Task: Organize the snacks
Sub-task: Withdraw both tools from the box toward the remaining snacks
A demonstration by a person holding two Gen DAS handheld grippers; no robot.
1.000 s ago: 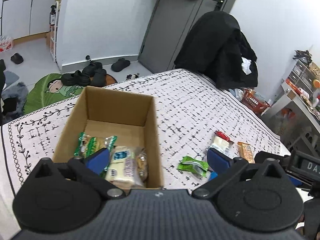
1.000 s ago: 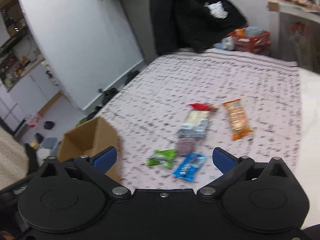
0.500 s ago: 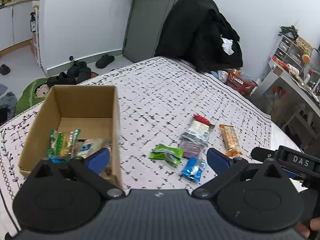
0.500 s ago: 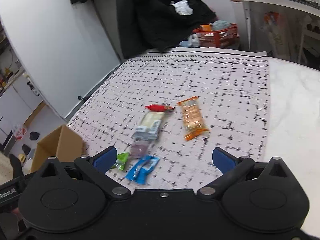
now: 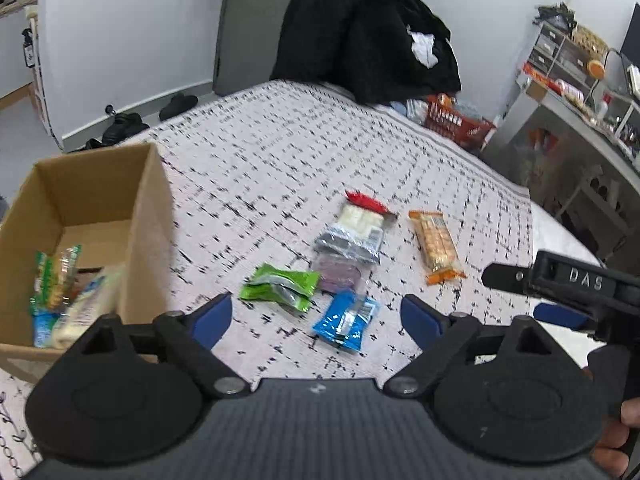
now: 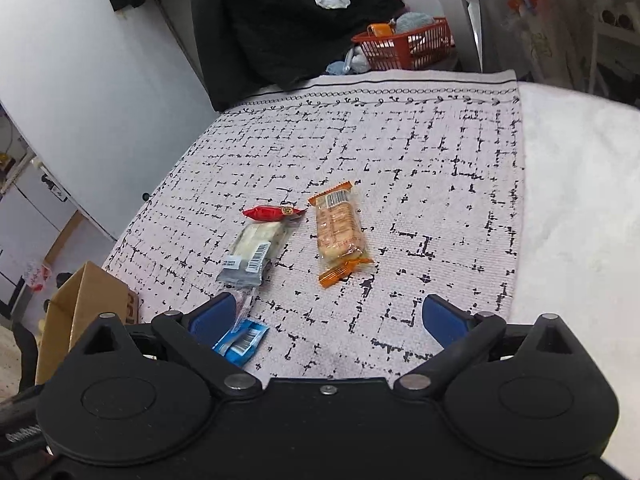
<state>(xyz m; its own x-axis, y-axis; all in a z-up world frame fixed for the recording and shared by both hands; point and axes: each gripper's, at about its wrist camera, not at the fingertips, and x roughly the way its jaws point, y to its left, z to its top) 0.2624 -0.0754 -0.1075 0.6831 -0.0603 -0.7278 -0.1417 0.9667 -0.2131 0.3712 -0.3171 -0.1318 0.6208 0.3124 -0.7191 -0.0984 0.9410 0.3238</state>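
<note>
On the patterned cloth: loose snacks lie in a cluster, near the box's right side as the left wrist view shows them.
Snack cluster: a green packet (image 5: 280,287) sits nearest the box; a blue packet (image 5: 346,319) lies just beside it, closer to the camera; a purple packet (image 5: 340,276) lies between them, partly under a silver-and-white packet (image 5: 354,236); a red candy (image 5: 365,201) touches that packet's far end.
Orange biscuit pack (image 6: 338,234): apart from the cluster, off to its right, lying flat.
Cardboard box (image 5: 92,200): open-topped, standing on the cloth at the left; several wrapped snacks (image 5: 60,292) already lie inside at its near end.
Left gripper (image 5: 316,320): fingers spread wide with nothing between them, hovering above the blue packet and the green one.
Right gripper (image 6: 328,320): fingers also spread wide and empty, above bare cloth, the blue packet at its left finger.
Cloth (image 6: 420,160): white with black dashes, covering the table.
Background: a black coat (image 5: 360,32) draped behind the table and a red basket (image 6: 408,46) on the floor.
</note>
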